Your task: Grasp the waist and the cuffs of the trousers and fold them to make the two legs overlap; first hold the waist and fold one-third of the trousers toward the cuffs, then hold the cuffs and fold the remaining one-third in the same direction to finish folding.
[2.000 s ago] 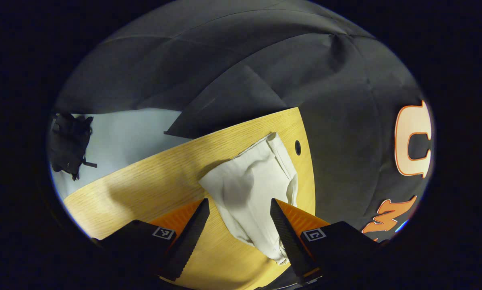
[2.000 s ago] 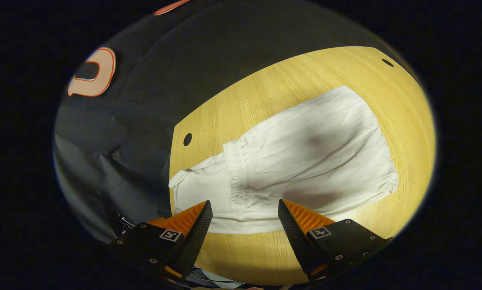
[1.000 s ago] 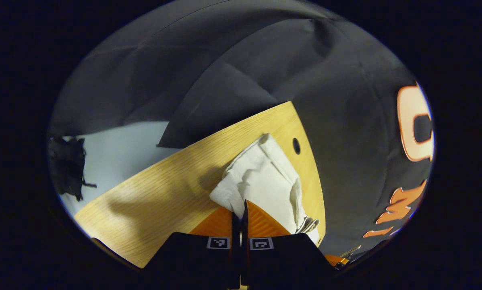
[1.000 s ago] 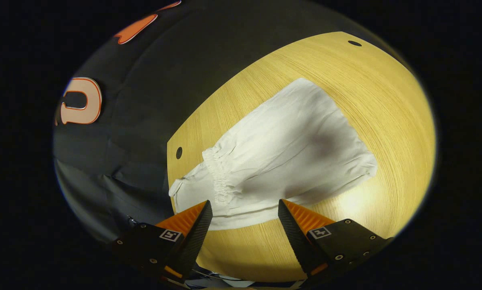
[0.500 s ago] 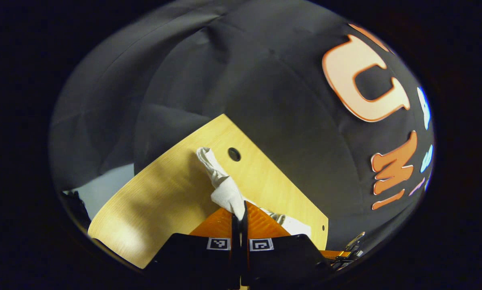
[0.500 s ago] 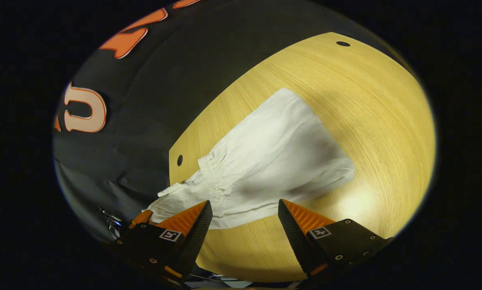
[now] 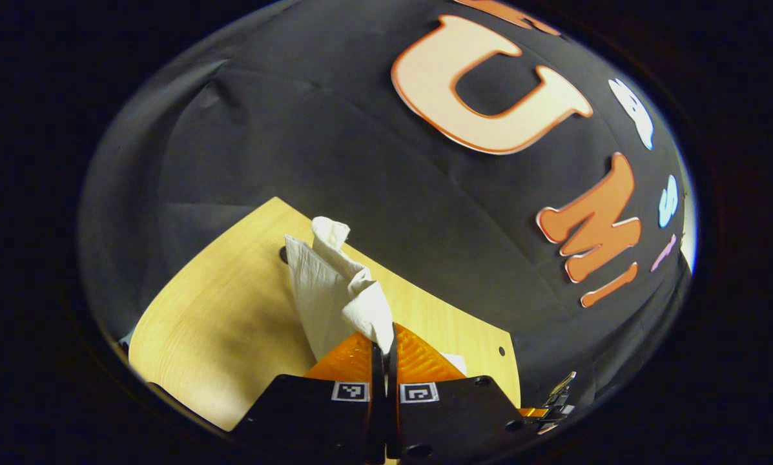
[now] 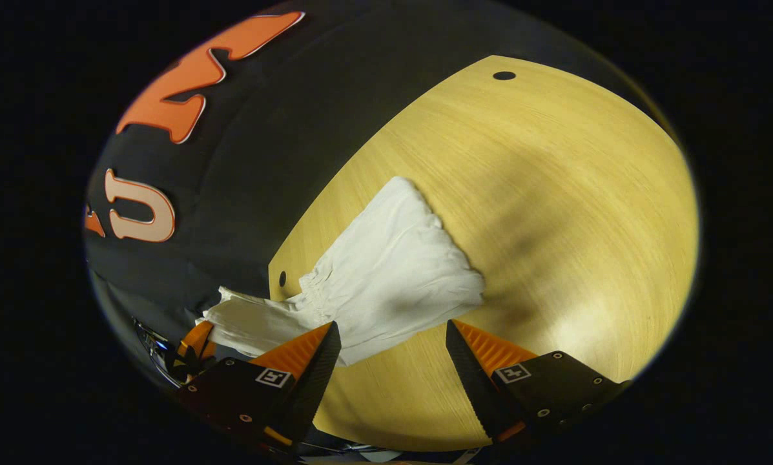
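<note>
Trousers (image 8: 386, 271), white and creased, hang pinched in the left hand-held gripper (image 7: 384, 345); right hand-held gripper (image 8: 392, 342) gapes.

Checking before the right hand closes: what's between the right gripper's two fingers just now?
In the right gripper view, bare wooden table lies between the open right gripper fingers; the white trousers edge reaches its left finger.

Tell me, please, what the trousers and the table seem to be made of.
Trousers: thin woven cloth, probably cotton or linen, matte off-white; it wrinkles finely and droops from the left claw. Table: wood or wood-look laminate, pale with straight grain and a soft sheen.
</note>
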